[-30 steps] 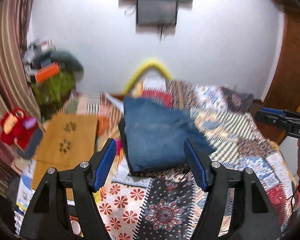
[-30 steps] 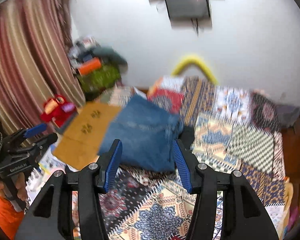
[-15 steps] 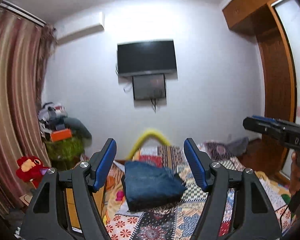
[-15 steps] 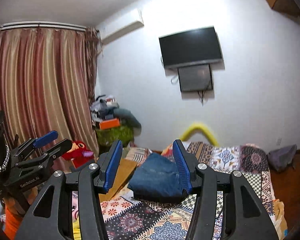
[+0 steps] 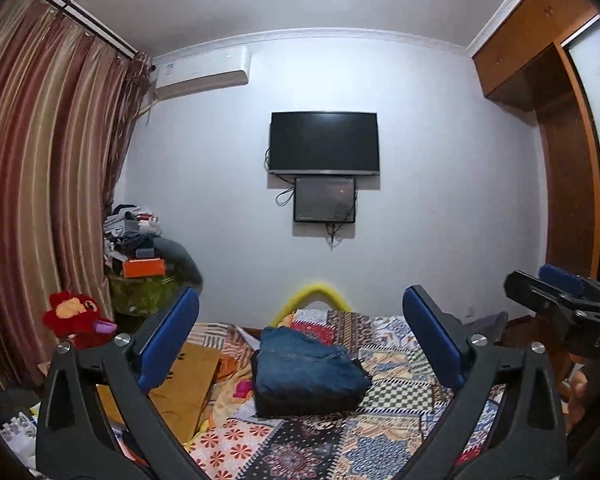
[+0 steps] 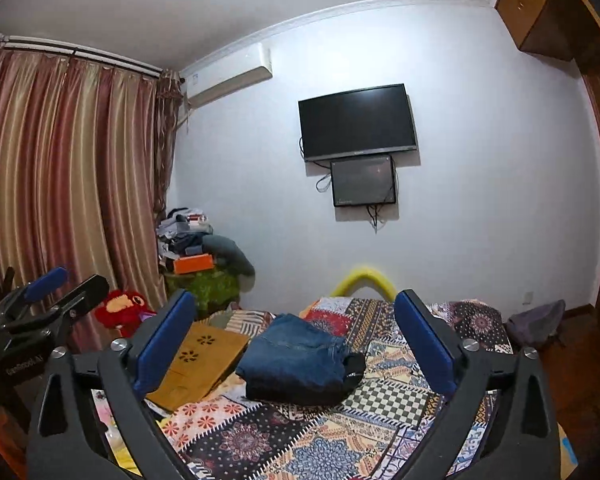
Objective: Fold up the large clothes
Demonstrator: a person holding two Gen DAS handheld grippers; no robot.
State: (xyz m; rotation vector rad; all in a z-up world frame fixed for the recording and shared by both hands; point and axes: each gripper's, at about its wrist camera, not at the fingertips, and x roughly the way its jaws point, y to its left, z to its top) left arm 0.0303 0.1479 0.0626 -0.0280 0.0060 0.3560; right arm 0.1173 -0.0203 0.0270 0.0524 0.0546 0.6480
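Note:
A folded pair of blue jeans point(image 5: 306, 368) lies in a compact stack on the patchwork bedspread point(image 5: 396, 384); it also shows in the right wrist view point(image 6: 300, 362). My left gripper point(image 5: 300, 348) is open and empty, raised well back from the jeans. My right gripper point(image 6: 296, 344) is open and empty, also raised and apart from the jeans. The right gripper appears at the right edge of the left wrist view point(image 5: 560, 300). The left gripper appears at the left edge of the right wrist view point(image 6: 52, 292).
A wooden board point(image 6: 198, 360) lies on the bed's left side. A red plush toy point(image 5: 74, 318) and a cluttered pile point(image 5: 140, 248) stand by the striped curtain point(image 5: 40, 180). A TV point(image 5: 324, 142) hangs on the far wall. A wooden wardrobe point(image 5: 556, 160) stands at right.
Both grippers have lifted and tilted up, away from the jeans. The jeans now look smaller and farther off, and the wall, TV and ceiling have come into view.

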